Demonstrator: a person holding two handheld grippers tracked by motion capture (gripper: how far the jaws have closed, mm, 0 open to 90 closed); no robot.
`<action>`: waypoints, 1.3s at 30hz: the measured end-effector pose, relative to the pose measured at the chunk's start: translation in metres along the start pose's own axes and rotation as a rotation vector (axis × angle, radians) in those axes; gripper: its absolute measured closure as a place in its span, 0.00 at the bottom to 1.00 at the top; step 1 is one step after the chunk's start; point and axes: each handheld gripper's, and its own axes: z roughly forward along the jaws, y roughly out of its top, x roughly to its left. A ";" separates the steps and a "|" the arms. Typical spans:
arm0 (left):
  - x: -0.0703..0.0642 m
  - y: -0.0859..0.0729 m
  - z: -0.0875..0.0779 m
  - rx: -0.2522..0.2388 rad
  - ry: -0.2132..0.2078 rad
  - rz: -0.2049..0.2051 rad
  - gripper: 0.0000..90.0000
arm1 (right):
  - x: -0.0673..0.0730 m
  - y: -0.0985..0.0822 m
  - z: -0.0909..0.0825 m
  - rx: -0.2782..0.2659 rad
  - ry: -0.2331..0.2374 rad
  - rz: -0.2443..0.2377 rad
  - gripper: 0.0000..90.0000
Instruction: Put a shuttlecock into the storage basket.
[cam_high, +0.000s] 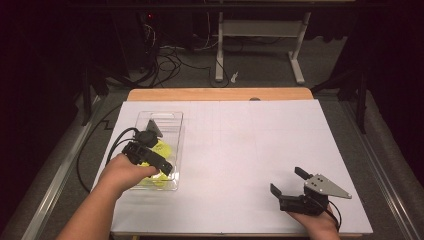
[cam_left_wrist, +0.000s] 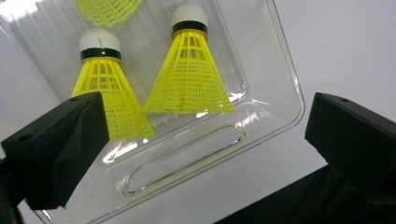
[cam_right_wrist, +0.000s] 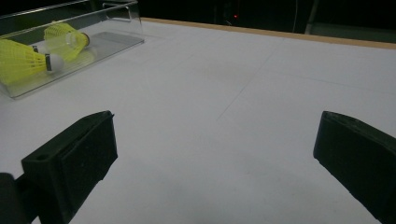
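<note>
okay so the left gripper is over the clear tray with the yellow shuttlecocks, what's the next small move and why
Probably lift the left gripper up and away from the clear tray. Its jaws stand wide open with nothing between them, and the two yellow shuttlecocks below already lie flat inside the tray. The right gripper waits open over the bare table.

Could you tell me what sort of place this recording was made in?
Probably a lab or workshop set up for recording: a paper-covered table, loose cables on the floor behind it, a bare desk frame, and dark surroundings.
</note>
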 end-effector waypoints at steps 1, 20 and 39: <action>0.001 -0.002 0.001 -0.015 -0.003 0.001 0.01 | 0.000 0.000 -0.001 -0.003 0.000 -0.001 0.00; 0.018 -0.038 0.030 -0.298 -0.009 0.041 0.00 | 0.001 -0.001 0.002 0.008 -0.008 -0.006 0.00; 0.030 -0.072 0.039 -0.645 -0.082 0.114 0.00 | 0.003 0.000 0.003 -0.001 -0.017 -0.011 0.00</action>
